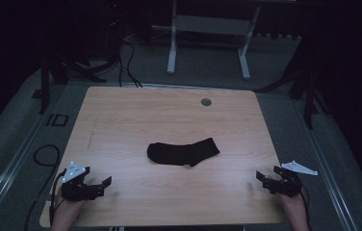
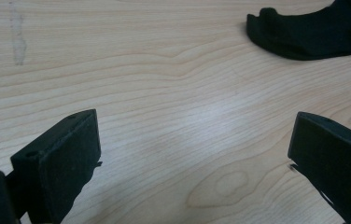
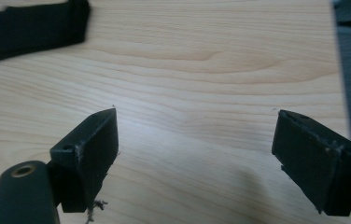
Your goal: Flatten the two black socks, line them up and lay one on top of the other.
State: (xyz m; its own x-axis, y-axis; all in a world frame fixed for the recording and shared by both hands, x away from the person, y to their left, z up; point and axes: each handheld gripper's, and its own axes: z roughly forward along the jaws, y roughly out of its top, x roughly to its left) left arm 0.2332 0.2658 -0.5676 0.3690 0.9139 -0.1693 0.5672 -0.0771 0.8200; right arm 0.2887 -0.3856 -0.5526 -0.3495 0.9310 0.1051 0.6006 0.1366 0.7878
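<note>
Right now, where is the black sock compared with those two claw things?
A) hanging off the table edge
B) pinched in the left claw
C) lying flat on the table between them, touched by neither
C: the sock lies on the table, apart from the open left gripper and right gripper.

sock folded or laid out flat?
Laid out flat: the black sock lies full length on the table, cuff right, nothing doubled over.

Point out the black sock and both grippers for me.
black sock (image 1: 183,153), high view, middle of the fabric.
left gripper (image 1: 103,185), high view, between its open jaw tips.
right gripper (image 1: 262,178), high view, between its open jaw tips.
</note>
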